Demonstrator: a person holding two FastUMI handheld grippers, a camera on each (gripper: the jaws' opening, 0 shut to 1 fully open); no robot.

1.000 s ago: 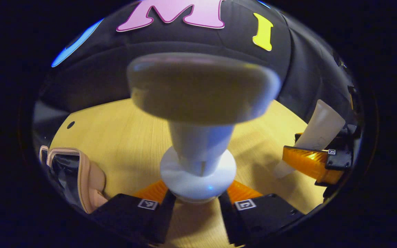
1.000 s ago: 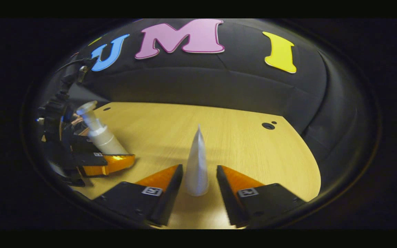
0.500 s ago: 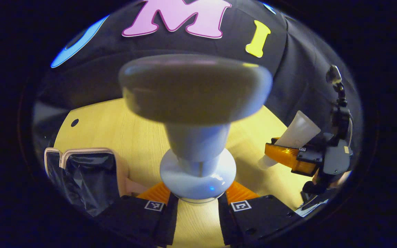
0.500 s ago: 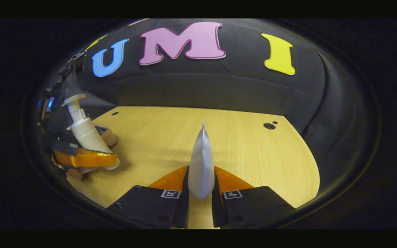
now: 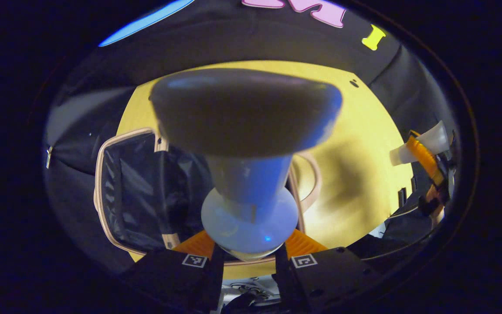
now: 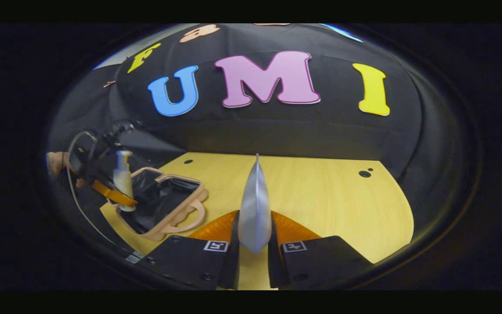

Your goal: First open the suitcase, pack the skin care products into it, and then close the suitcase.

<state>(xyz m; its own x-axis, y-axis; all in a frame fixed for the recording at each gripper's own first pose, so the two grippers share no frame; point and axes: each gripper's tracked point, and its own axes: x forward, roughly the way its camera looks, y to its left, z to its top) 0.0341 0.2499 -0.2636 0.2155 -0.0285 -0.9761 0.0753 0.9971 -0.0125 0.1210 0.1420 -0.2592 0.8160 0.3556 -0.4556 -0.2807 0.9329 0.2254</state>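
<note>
Left gripper [image 5: 249, 257] moved pump bottle [image 5: 246, 144] over suitcase [image 5: 133, 192].

No brand, number or label can be read on the pump bottle [image 5: 249, 174], the tube [image 6: 254, 209] or the suitcase [image 6: 164, 205]. Small square coded markers sit on each tool [image 5: 249, 257] [image 6: 253, 244], near the fingers, but carry no legible characters.
</note>
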